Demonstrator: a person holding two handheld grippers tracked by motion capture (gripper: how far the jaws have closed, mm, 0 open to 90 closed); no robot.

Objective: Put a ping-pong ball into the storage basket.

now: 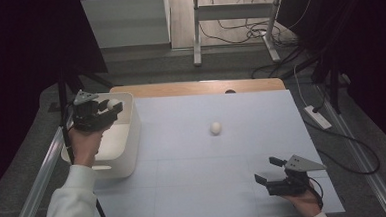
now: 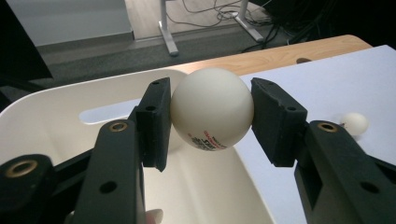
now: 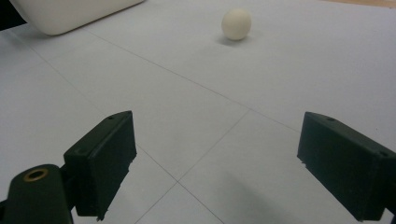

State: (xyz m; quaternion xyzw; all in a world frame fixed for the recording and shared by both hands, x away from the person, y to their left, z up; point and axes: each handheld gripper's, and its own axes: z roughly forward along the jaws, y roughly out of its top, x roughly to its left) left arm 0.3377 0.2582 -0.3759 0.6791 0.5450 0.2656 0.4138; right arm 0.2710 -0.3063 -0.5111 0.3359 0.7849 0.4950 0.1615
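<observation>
Ball number one (image 2: 212, 109) is sitting pinched between the pads of the left gripper (image 1: 112, 108), which is hanging over the white bin (image 1: 130, 142) at the far left of the tabletop (image 1: 195, 188), so by my reading the drop is the only thing left for this one. Second ball (image 1: 215, 128) is lying out on the white sheet near the middle, well apart from both grippers, and it looks to be waiting its turn. Right gripper (image 1: 267, 170) is resting at the near right with its jaws spread wide and nothing between them, pointing toward that loose ball. Hard to call: the red print on the held ball is too blurred to read, the bin's floor is partly blocked by the jaws, and whether any ball is already lying inside, I cannot tell.
</observation>
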